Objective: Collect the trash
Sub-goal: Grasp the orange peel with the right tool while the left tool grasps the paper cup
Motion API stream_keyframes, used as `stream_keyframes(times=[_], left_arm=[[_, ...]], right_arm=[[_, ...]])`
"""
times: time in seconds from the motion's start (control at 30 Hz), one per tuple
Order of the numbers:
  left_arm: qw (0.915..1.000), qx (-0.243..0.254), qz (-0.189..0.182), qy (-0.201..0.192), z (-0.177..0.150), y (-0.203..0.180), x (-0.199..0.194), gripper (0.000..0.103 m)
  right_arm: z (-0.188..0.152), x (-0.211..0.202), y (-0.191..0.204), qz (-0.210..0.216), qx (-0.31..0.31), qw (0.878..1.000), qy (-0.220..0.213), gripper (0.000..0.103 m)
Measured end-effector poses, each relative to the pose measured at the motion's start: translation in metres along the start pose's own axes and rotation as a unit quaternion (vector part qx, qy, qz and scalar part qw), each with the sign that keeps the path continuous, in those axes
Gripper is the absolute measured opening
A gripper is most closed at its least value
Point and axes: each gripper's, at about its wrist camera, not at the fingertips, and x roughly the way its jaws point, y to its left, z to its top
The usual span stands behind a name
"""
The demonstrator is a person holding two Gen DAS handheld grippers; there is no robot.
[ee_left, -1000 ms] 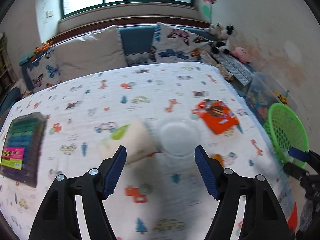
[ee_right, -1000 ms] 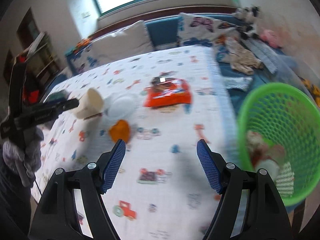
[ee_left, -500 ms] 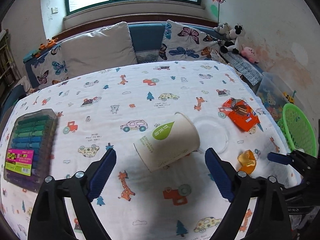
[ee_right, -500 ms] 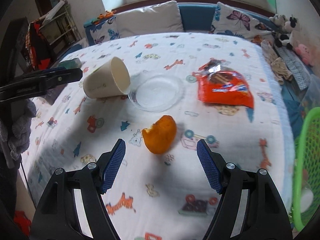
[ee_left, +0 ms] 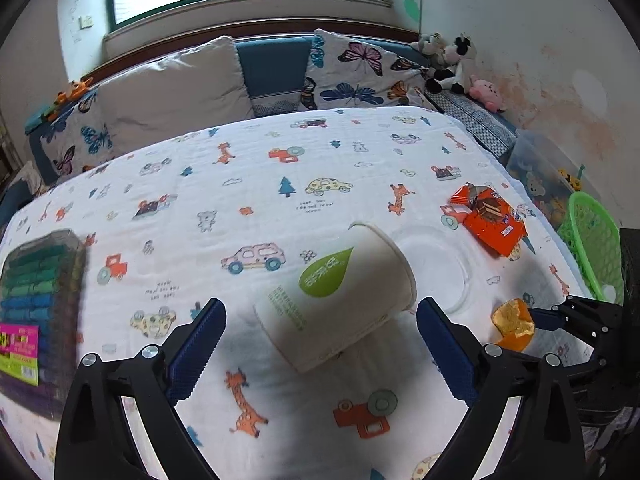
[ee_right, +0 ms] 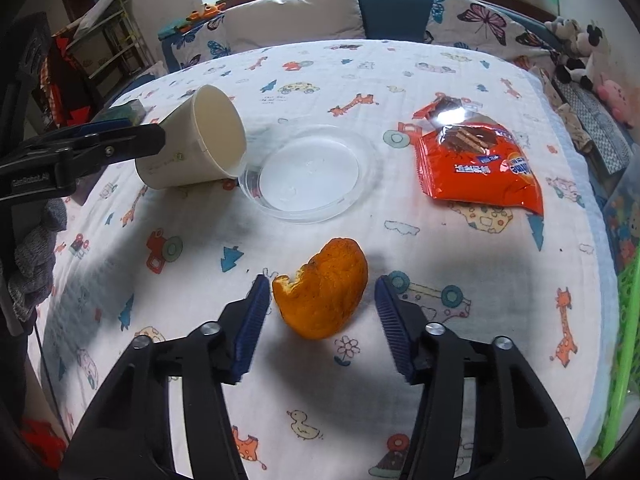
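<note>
Left wrist view: the left gripper [ee_left: 318, 340] is spreading its jaws wide around a tipped paper cup [ee_left: 336, 300], pads clear of it, near the table's [ee_left: 260, 152] right edge with its mouth lying against a clear lid [ee_left: 436, 268]. Right wrist view: the right gripper [ee_right: 318, 322] is closing its jaws on an orange peel [ee_right: 324, 288], pads not quite touching, while a red wrapper [ee_right: 478, 164] is lying beyond it near the right edge, beside a green basket [ee_left: 588, 244].
</note>
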Motion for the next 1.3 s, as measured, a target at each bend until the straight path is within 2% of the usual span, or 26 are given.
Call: stream_keyframes(times=[0.4,0.73,1.03,1.17,1.3], left_arm=[[0.9980,0.061,-0.006,0.012,0.008,-0.008,0.023,0.093],[0.9953,0.091,-0.021,0.024,0.005,-0.017,0.038,0.093],[0.9925,0.119,0.004,0.027,0.004,-0.026,0.039,0.069],[0.9934,0.112,0.013,0.023,0.000,-0.025,0.032,0.059],[0.9953,0.093,0.015,0.024,-0.004,-0.023,0.023,0.057]], right_arm=[[0.001,-0.003,-0.003,0.014,0.013,1.000,0.002,0.042],[0.000,-0.009,-0.006,0.021,0.025,0.999,0.000,0.040],[-0.005,-0.018,-0.011,0.029,0.043,0.999,-0.005,0.039],[-0.009,-0.023,-0.011,0.031,0.046,0.998,-0.008,0.038],[-0.014,-0.030,-0.011,0.033,0.046,0.998,-0.011,0.031]])
